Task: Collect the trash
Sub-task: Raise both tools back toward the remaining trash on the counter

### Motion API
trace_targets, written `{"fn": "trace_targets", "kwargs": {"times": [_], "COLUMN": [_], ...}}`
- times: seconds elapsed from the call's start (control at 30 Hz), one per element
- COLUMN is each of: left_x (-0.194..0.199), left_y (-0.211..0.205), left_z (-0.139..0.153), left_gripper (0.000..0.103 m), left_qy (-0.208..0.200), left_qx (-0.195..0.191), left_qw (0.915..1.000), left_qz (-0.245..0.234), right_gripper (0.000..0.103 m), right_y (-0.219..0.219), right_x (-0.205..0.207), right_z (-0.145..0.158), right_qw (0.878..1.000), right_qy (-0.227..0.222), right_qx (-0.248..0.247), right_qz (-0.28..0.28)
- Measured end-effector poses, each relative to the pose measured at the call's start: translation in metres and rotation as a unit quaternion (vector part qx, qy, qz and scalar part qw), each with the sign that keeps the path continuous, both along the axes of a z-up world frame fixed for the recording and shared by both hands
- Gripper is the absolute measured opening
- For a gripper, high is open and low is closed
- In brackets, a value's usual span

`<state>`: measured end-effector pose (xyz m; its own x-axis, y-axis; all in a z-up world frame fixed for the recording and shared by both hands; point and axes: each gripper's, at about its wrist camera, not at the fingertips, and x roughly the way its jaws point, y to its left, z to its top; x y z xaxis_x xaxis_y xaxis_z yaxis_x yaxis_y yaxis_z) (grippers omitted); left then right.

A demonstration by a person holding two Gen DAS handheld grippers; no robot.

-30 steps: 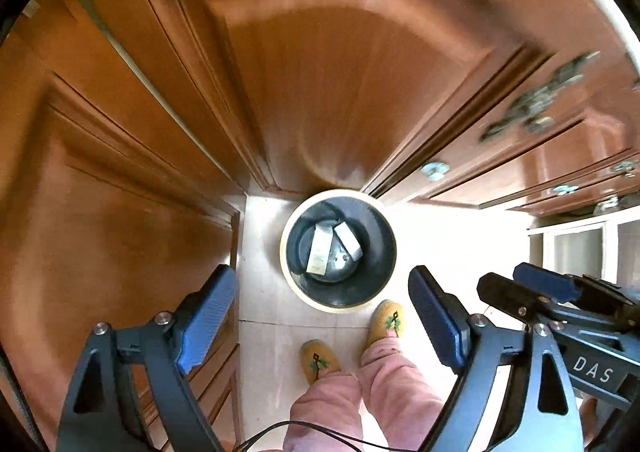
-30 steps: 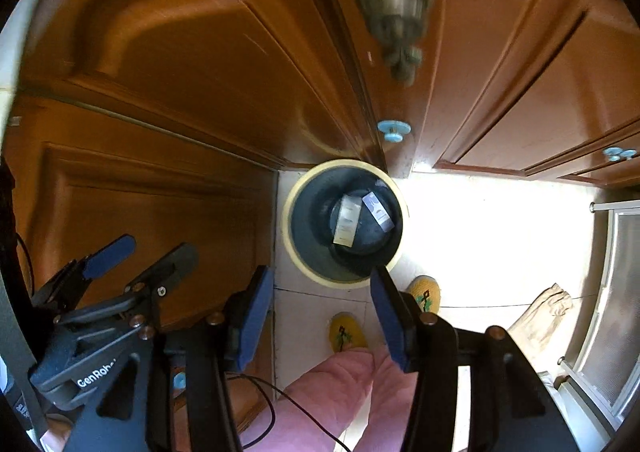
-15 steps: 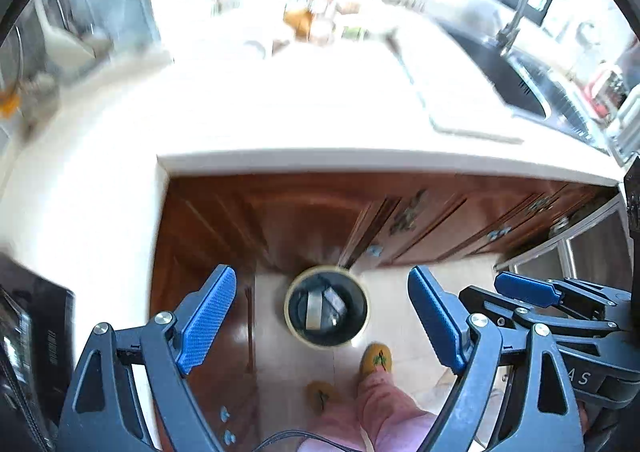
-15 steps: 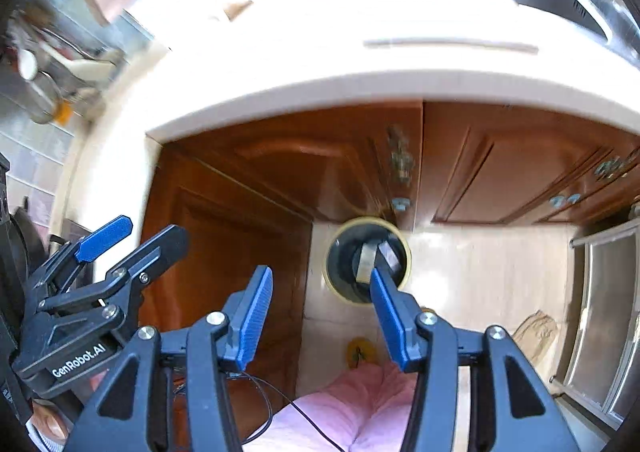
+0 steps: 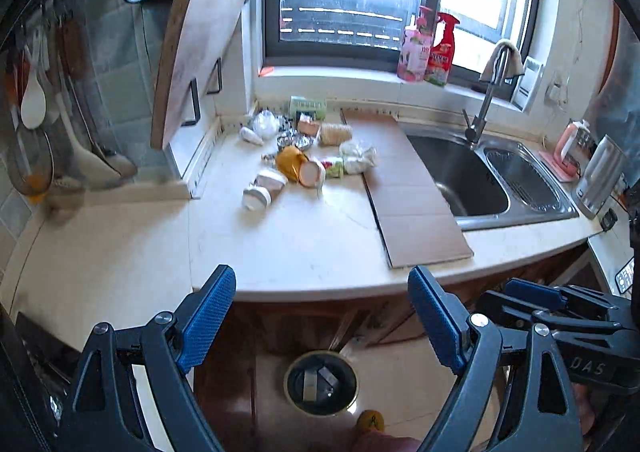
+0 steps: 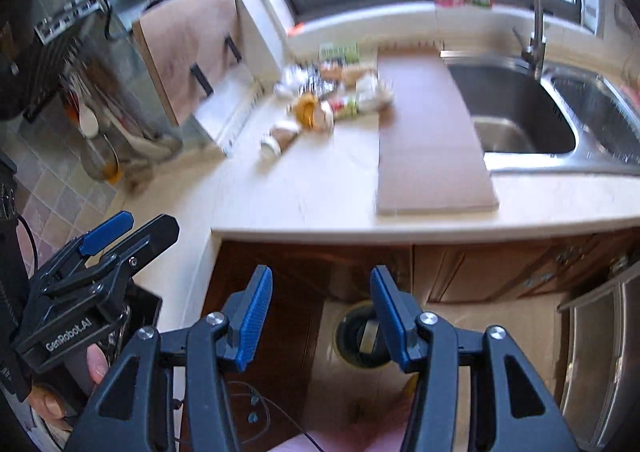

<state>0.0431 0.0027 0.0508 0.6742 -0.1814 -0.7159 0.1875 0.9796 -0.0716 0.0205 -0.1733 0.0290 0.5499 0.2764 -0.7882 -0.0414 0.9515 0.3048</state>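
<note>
L hand-held gripper (image 5: 322, 316) jaws wide apart, empty; R hand-held gripper (image 6: 320, 312) likewise.

The white kitchen counter (image 5: 304, 236) fills the middle of the frame. A pile of trash (image 5: 304, 155) lies on it near the back. A flat brown cardboard sheet (image 5: 408, 187) lies beside it, right of center. At the bottom, a round trash bin (image 5: 320, 382) stands on the tiled floor (image 5: 400, 376).

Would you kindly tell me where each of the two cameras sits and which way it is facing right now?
Left wrist: sits behind the open left gripper, looking across the countertop at the trash pile, sink and window; the right gripper shows at right.
Right wrist: sits behind the open right gripper, facing the same countertop; the left gripper and a hand show at left.
Shared: the trash, cardboard sheet, sink and floor bin.
</note>
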Motion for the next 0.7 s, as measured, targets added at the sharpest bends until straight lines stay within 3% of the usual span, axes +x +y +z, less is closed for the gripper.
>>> {"fn": "trace_targets", "kwargs": {"times": [0.2,0.37,0.7], "left_x": [0.036,0.084,0.211], "left_y": [-0.005,-0.018,-0.055], "left_z": [0.014,0.013,-0.040], "left_gripper": [0.087,0.087,0.087], "left_qy": [-0.010,-0.010,0.057], "left_qx": [-0.012,-0.010,0.005], "left_qw": [0.9999,0.9998,0.9978], "left_qz": [0.001,0.014,0.034], "right_gripper": [0.056,0.057,0.057], "right_y": [-0.018,-0.043,-0.072], "right_x": [0.028,0.076,0.204], "right_z": [0.016,0.017,-0.023], "right_qw": [0.999,0.999,0.999], "right_qy": [-0.031,-0.036,0.013], "right_qx": [-0.008,0.006,0.019], "right_qz": [-0.004,0.001,0.036]}}
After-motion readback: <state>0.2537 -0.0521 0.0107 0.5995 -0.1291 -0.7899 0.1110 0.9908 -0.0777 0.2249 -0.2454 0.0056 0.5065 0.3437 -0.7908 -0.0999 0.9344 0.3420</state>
